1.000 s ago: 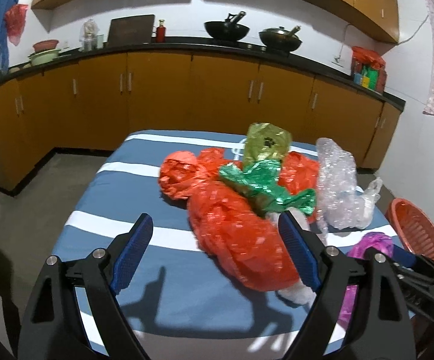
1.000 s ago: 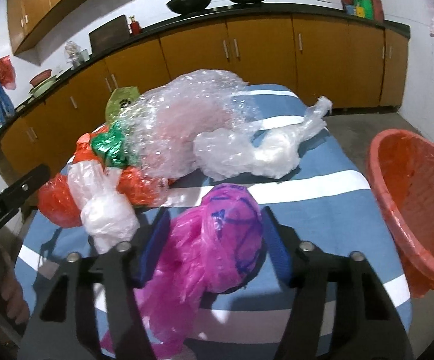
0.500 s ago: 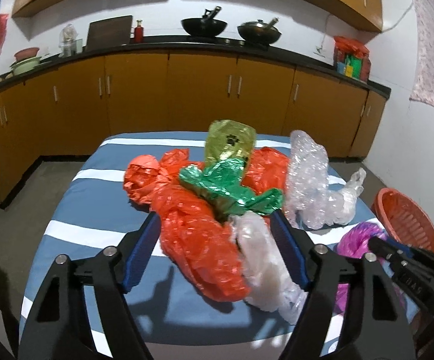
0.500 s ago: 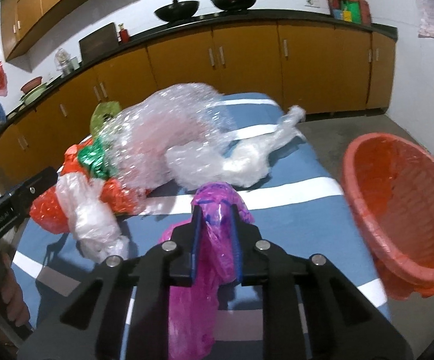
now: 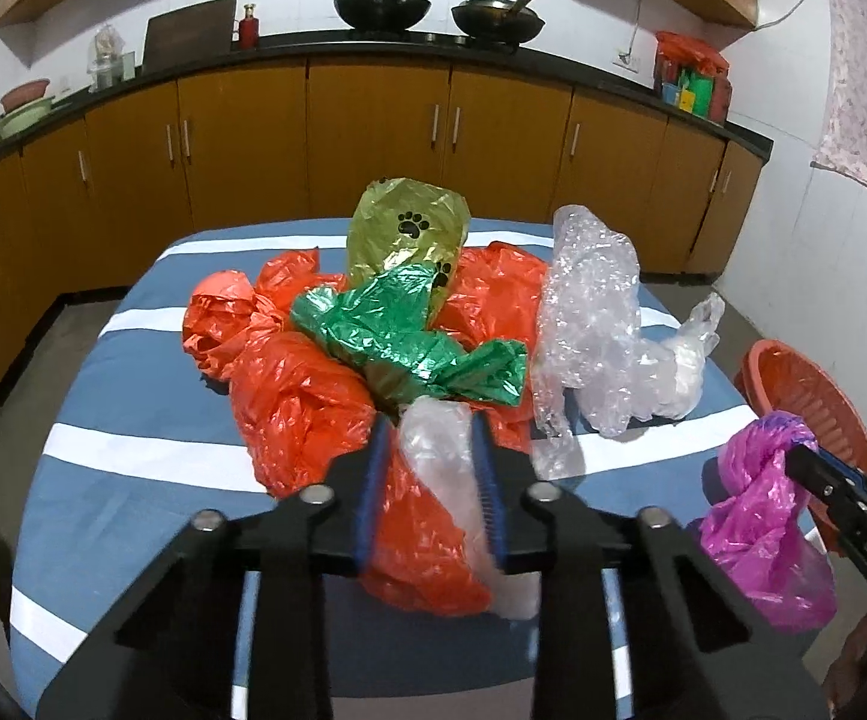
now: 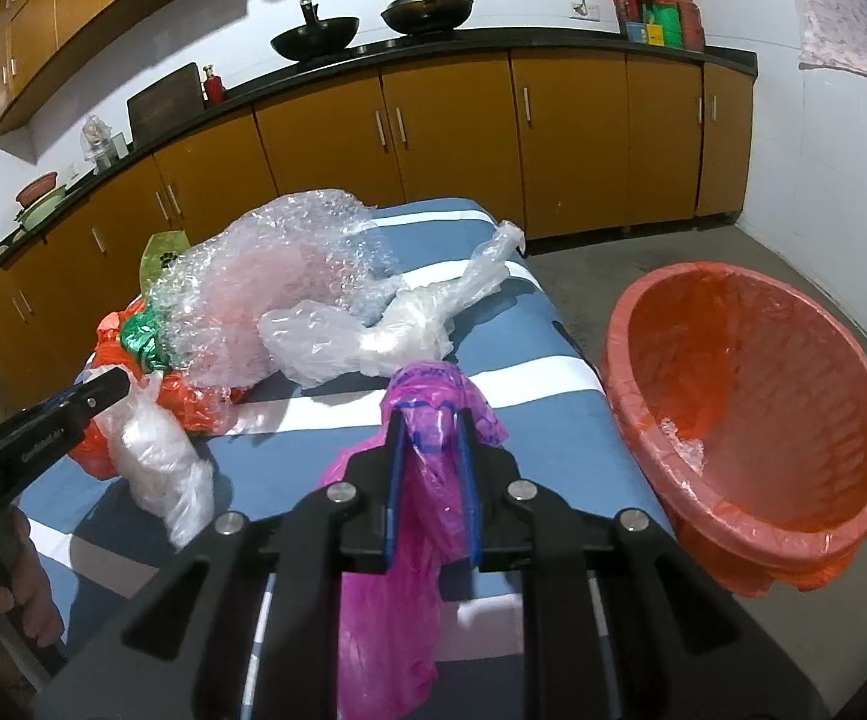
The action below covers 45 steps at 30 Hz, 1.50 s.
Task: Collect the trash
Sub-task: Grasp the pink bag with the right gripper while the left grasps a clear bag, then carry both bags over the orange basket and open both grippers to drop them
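Note:
My left gripper [image 5: 430,426] is shut on a clear plastic bag [image 5: 445,456], which lies over an orange bag [image 5: 301,396] on the blue striped table [image 5: 133,480]. The clear bag also shows in the right wrist view [image 6: 157,456]. My right gripper [image 6: 430,414] is shut on a magenta plastic bag [image 6: 421,480] and holds it up near the table's right edge; it also shows in the left wrist view [image 5: 757,516]. An orange bin [image 6: 745,396] lined with an orange bag stands on the floor to the right.
A pile of trash lies on the table: a green bag [image 5: 403,336], a yellow paw-print bag [image 5: 403,228], bubble wrap [image 5: 589,300] and another clear bag [image 6: 373,330]. Kitchen cabinets [image 5: 373,138] run along the far wall.
My left gripper has closed on the clear bag. My right gripper has closed on the magenta bag and lifted it toward the bin side.

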Available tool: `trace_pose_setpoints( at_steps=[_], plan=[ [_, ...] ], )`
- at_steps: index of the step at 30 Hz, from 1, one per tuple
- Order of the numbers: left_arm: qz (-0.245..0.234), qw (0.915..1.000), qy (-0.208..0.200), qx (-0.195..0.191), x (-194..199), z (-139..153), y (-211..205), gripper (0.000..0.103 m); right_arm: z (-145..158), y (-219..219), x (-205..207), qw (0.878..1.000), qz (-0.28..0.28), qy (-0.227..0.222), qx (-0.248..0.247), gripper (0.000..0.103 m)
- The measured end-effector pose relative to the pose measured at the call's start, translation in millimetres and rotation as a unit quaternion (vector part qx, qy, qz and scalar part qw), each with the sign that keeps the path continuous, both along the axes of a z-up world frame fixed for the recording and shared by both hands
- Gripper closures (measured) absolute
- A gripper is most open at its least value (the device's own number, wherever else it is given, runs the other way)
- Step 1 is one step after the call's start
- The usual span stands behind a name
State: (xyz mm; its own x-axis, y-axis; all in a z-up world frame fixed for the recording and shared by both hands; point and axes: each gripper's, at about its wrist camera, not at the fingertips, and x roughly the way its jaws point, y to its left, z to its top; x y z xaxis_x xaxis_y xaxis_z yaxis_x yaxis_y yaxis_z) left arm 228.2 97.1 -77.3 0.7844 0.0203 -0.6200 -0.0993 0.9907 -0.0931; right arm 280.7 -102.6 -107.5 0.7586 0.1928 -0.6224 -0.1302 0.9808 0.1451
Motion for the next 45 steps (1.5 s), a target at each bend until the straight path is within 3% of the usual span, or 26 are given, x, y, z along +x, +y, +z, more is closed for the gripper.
trace_pose_setpoints(
  at_steps=[5,20,30,45],
  plan=[
    [-0.008,0.9998,-0.016,0.000,-6.4,8.8,-1.1,0.094,2.0,-0.7,-1.7,1.000,-0.001,-0.002,0.000,0.086],
    [-0.003,0.9967,-0.069,-0.044,-23.8,59.1,23.4,0.096,18.7,-2.5,-11.8,1.000,0.001,-0.021,0.006,0.086],
    [0.004,0.9941,-0.100,-0.041,-16.1,90.6,33.4,0.096,33.7,-5.4,-16.1,0.999,0.001,-0.040,0.009,0.086],
    [-0.044,0.9927,-0.105,-0.042,-8.5,91.9,-16.4,0.096,50.4,-35.7,-18.7,0.997,-0.032,-0.065,0.000,0.086]
  ],
)
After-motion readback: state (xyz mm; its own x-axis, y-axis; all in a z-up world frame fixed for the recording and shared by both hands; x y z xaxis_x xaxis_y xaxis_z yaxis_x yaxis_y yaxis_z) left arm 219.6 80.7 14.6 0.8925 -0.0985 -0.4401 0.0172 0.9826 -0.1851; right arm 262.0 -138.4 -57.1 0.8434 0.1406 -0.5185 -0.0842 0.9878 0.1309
